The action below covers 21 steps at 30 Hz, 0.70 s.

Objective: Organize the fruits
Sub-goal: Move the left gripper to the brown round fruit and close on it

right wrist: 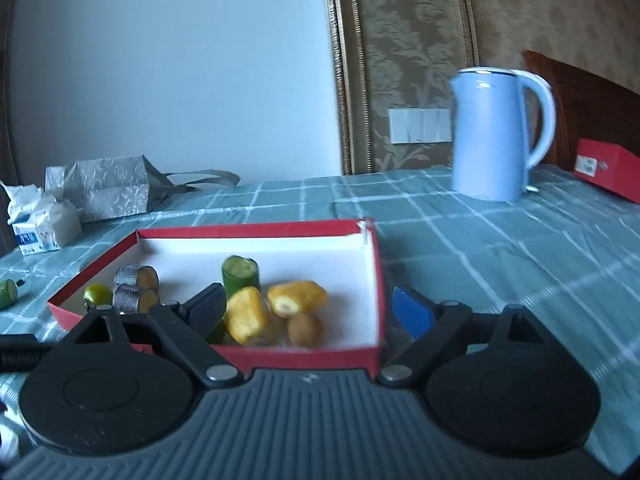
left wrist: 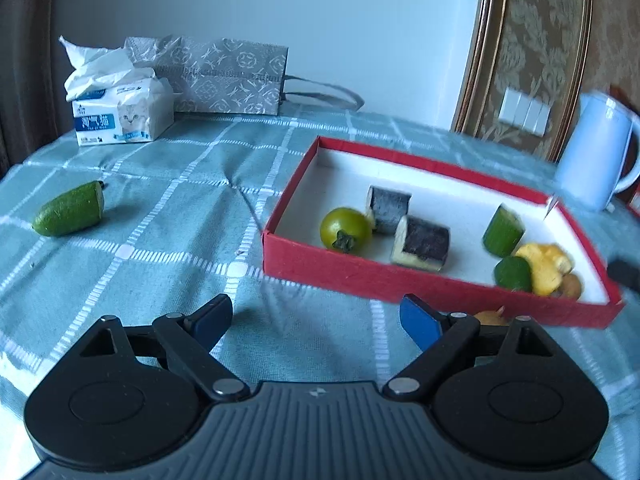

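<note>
Fruits (right wrist: 296,300) in red box (right wrist: 376,280), beyond open fingers (right wrist: 412,312)

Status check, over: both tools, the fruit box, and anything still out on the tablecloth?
Left tool open, empty. Right tool open, empty, at the red box. One green cucumber piece on the cloth outside it. Path unobstructed.

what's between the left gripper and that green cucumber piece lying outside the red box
Only bare checked tablecloth between the left gripper and the cucumber piece, in the left wrist view.

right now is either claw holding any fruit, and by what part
Nothing is held. The left claw is open over bare tablecloth; the right claw is open, its pads clear of the fruit in the red box.
</note>
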Motion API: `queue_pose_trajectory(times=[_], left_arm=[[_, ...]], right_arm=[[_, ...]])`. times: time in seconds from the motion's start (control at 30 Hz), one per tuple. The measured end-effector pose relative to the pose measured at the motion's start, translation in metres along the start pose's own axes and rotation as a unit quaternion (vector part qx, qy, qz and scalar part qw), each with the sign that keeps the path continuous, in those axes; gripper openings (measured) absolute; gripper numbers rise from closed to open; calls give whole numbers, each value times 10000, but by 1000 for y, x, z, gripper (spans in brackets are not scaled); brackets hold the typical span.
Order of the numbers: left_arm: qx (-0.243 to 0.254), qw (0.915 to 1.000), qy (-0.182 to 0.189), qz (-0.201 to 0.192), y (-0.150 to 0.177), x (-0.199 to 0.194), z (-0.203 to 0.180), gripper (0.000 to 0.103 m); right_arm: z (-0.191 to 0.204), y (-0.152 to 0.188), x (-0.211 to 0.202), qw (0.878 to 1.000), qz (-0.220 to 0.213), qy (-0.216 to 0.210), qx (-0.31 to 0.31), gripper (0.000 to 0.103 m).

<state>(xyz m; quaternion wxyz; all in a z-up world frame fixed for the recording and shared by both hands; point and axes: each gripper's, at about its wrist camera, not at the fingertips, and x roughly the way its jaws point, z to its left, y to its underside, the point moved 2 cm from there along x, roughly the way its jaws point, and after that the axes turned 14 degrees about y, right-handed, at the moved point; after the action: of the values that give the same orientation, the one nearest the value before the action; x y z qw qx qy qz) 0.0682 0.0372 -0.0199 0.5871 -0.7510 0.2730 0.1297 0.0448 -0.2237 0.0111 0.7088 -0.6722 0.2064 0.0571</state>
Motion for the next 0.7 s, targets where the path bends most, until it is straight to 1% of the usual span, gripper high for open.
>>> queue_pose_trajectory(times=[0.07, 0.13, 0.17, 0.23, 0.37, 0.5, 0.63, 0.7], left_arm=[[-47, 9998, 165, -134, -1, -5, -1, 91], [32, 9992, 304, -265, -1, -10, -5, 91], [93, 9990, 314, -302, -2, -11, -8, 91], [238, 9985, 354, -341, -1, -12, -14, 91], [363, 9977, 466, -329, 1, -12, -20, 91], [366, 9962, 768, -195, 2, -9, -25, 91], [441, 9965, 684, -176, 4, -4, -32, 91], [301, 9970, 710, -63, 5, 1, -32, 91]], right_arm=[[-7, 6, -4, 9999, 21, 123, 4, 90], [-12, 10, -6, 9998, 4, 177, -28, 96], [-13, 12, -6, 9997, 12, 231, -12, 100], [-16, 11, -4, 9997, 61, 242, 45, 100], [-18, 13, -2, 9997, 169, 157, 114, 100], [-17, 13, -5, 9998, 122, 128, 103, 100], [-15, 13, -3, 9996, 213, 155, 72, 100], [-15, 14, -2, 9996, 238, 128, 85, 100]])
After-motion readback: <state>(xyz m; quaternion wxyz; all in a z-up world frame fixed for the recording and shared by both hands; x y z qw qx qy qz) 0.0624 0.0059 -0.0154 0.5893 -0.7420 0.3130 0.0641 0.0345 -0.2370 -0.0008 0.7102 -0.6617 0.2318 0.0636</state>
